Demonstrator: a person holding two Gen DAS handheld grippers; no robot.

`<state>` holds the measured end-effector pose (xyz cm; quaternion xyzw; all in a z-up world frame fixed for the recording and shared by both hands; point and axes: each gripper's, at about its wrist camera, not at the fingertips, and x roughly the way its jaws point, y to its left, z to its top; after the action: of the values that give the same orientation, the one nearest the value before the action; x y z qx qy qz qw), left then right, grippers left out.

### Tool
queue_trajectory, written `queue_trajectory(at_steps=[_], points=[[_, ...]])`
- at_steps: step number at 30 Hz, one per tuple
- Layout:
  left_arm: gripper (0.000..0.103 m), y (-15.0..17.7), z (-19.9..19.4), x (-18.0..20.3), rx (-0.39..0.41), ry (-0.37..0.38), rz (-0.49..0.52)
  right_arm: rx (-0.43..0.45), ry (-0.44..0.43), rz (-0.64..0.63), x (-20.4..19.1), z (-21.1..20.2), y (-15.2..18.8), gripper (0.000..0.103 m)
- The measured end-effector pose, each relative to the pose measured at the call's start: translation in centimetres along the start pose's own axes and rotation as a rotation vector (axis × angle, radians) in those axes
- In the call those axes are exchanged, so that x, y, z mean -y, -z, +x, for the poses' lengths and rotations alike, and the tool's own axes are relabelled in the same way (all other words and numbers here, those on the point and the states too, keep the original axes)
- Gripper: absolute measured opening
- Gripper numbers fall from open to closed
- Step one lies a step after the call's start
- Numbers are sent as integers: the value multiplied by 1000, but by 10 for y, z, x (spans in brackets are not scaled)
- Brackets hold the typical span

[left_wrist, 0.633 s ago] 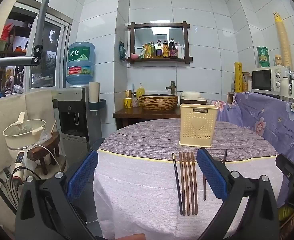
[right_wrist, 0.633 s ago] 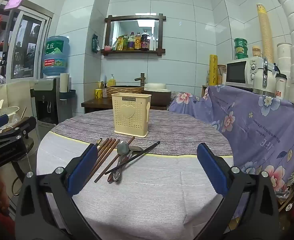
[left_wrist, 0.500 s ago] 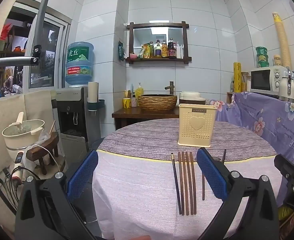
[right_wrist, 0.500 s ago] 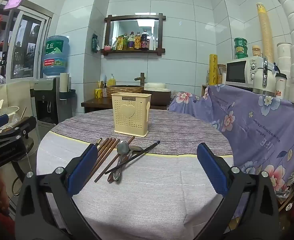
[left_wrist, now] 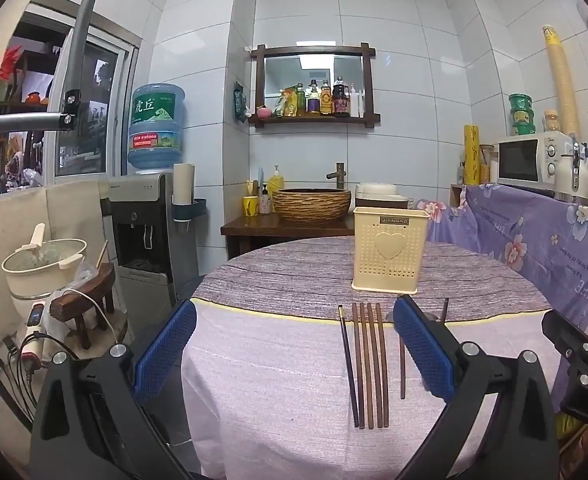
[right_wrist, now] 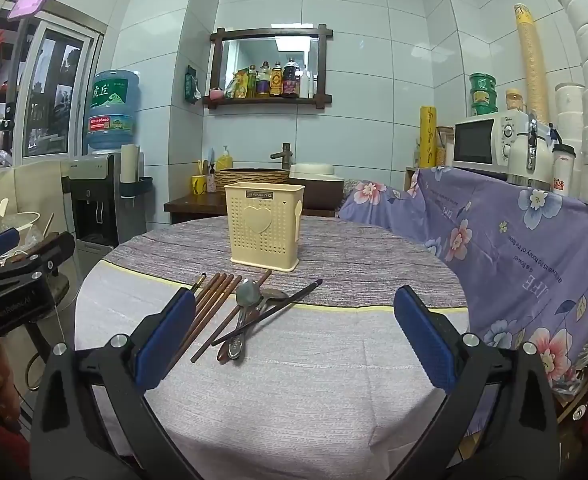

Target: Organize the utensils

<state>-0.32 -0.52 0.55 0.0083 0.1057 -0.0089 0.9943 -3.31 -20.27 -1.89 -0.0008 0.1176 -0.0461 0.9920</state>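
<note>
The left gripper (left_wrist: 294, 344) hangs wide apart and empty; brown chopsticks (left_wrist: 370, 364) lie side by side, within reach — then spoons (right_wrist: 246, 312) (loosely heaped). The right gripper (right_wrist: 294, 340) gapes empty, facing the cream holder (right_wrist: 264, 226) upright behind.

Near half of the round table (right_wrist: 294, 392) lies bare cloth, open room right up to the edge. The chopsticks (right_wrist: 210, 308) and spoons (right_wrist: 246, 312) lie flat across the middle left, a dark stick slanting over them. Behind them the cream utensil holder (right_wrist: 264, 228) stands upright, well apart from the pile, its open top unobstructed. Bare cloth runs down its right side. Along the right, the floral-draped counter (right_wrist: 514, 240) crowds the table rim. The water dispenser (left_wrist: 146, 232) stands off the table's left.
</note>
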Motion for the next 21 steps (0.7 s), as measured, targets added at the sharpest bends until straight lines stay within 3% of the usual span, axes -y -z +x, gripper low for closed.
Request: queue_trajectory(at_steps=[21], points=[[98, 7, 6, -8, -6, 1, -2, -12, -1, 1, -3, 2, 8, 98]])
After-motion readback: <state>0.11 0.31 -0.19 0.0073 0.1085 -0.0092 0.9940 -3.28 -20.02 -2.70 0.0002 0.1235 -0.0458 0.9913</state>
